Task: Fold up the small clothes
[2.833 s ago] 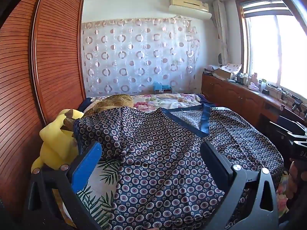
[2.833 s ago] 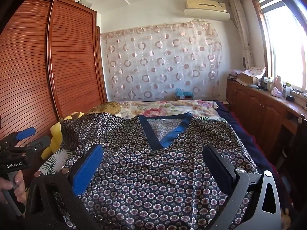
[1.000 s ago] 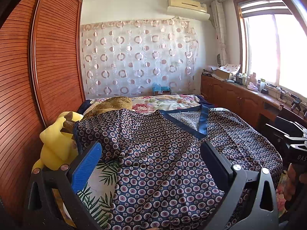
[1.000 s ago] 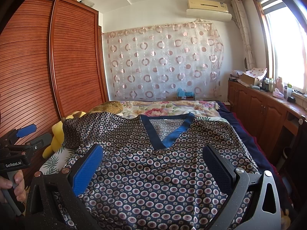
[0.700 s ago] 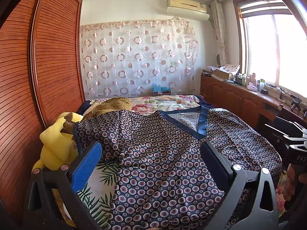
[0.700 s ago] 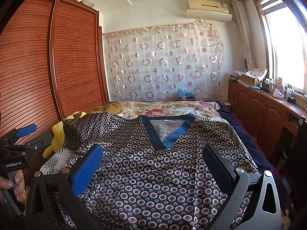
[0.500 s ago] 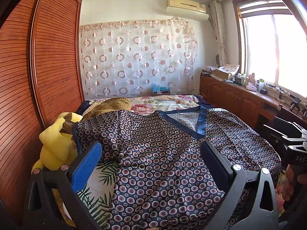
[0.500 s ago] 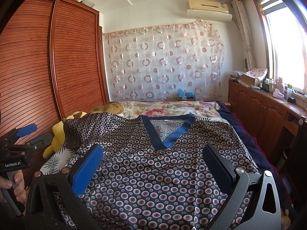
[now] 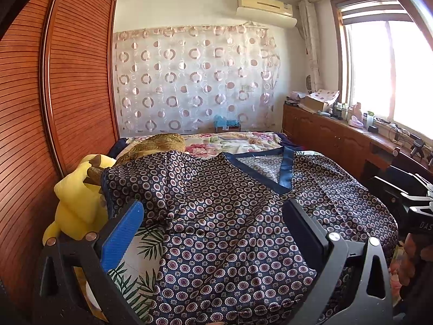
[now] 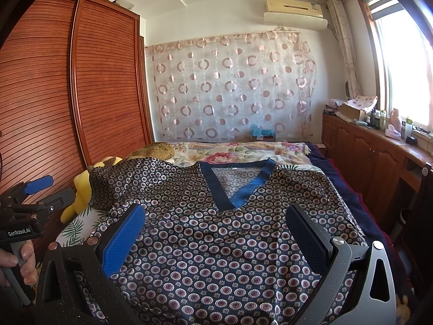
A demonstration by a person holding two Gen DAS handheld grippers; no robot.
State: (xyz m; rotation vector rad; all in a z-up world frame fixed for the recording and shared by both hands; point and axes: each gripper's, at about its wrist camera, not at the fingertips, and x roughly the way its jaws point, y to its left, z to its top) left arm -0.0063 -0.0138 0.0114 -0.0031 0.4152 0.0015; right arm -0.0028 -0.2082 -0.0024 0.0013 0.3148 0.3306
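Fingers of the left gripper (image 9: 213, 233) and right gripper (image 10: 216, 233) gape wide, empty; ahead, the patterned top (image 10: 216, 238) lies unfolded, every fold left.

A big bed (image 10: 349, 189) holds everything. A dark blue top (image 10: 216, 238) with little circles lies spread flat over most of it, its V-neck toward the far end. A leafy sheet (image 9: 140, 260) shows at the left edge, and a flowery blanket (image 10: 238, 151) covers the far end. A yellow soft toy (image 9: 78, 205) sits at the left edge, with the top's sleeve draped on it. Something brown (image 9: 159, 146) and lumpy lies behind the toy.
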